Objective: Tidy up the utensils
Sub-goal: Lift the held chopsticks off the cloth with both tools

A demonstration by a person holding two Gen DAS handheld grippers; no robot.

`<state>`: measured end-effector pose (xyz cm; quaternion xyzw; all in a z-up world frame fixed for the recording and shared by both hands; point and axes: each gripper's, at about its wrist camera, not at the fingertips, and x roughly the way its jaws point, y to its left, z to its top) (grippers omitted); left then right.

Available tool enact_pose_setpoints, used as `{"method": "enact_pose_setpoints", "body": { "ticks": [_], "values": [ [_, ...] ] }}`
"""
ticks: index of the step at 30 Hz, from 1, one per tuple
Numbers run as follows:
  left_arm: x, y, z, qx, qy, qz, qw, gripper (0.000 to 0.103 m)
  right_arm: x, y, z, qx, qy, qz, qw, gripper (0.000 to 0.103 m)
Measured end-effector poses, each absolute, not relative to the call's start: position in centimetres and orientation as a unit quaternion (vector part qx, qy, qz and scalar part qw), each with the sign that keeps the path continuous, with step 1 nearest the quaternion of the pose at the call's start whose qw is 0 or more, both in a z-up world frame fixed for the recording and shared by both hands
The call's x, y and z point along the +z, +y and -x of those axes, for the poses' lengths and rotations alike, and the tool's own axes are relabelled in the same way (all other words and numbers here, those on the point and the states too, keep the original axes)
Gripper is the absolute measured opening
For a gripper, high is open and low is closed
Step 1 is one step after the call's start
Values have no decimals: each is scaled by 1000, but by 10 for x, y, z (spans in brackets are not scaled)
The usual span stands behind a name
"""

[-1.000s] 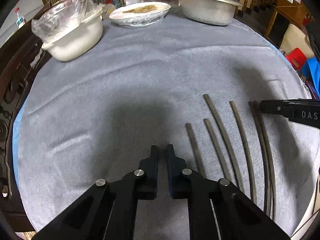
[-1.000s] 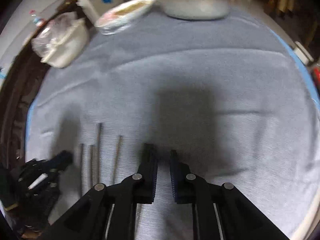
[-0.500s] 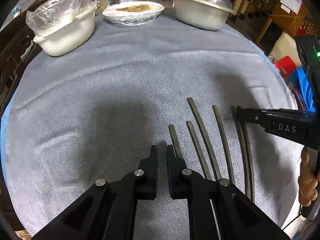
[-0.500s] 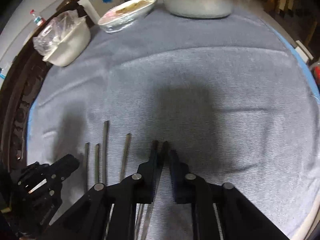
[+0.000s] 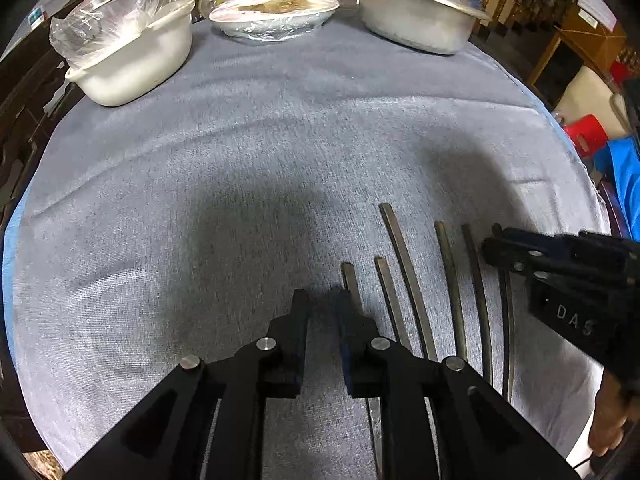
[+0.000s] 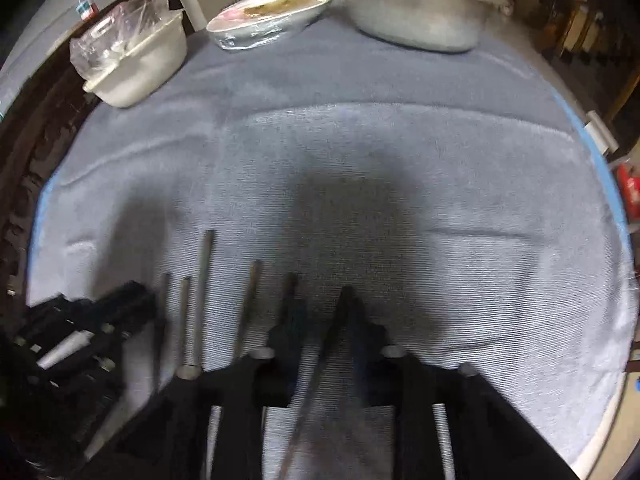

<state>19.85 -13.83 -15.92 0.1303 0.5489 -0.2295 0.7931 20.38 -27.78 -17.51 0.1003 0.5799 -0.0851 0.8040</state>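
Note:
Several dark chopsticks (image 5: pixel 404 272) lie side by side on the grey cloth (image 5: pixel 200 200), also seen in the right wrist view as chopsticks (image 6: pixel 204 280). My left gripper (image 5: pixel 322 304) hovers just left of the leftmost chopstick. Its jaws are opening a little, with only cloth between them. My right gripper (image 6: pixel 322 308) stands over the right end of the row and enters the left wrist view as the right gripper (image 5: pixel 490 246). Its jaws are narrow around one slanted chopstick (image 6: pixel 316 368), which rests against the right finger. That view is blurred.
At the far side stand a white bowl under plastic film (image 5: pixel 132 64), a wrapped plate of food (image 5: pixel 276 10) and a lidded metal pot (image 5: pixel 416 12). The cloth's edge curves close on the right, with a red stool (image 5: pixel 588 132) beyond. A hand (image 5: pixel 608 420) grips the right handle.
The right gripper came in over the rightmost pair of chopsticks and took one between its jaws; the pair now lies apart. The left jaws widened slightly.

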Motion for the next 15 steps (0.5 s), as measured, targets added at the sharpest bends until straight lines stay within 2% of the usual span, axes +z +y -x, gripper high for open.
{"method": "enact_pose_setpoints", "body": {
  "ticks": [2,7,11,15],
  "values": [
    [-157,-138,-192,-223,541,-141,799,11,-174,-283,-198,-83,573,-118,807,8],
    [-157,-138,-189,-213,528,-146,809,0,-165,-300,-167,-68,536,-171,824,7],
    [-151,-114,-188,-207,523,-114,819,0,-139,-311,-142,-52,489,-199,848,7],
    [-119,-93,-170,-217,484,-90,843,0,-108,-311,-125,-35,443,-208,871,7]
  ]
}}
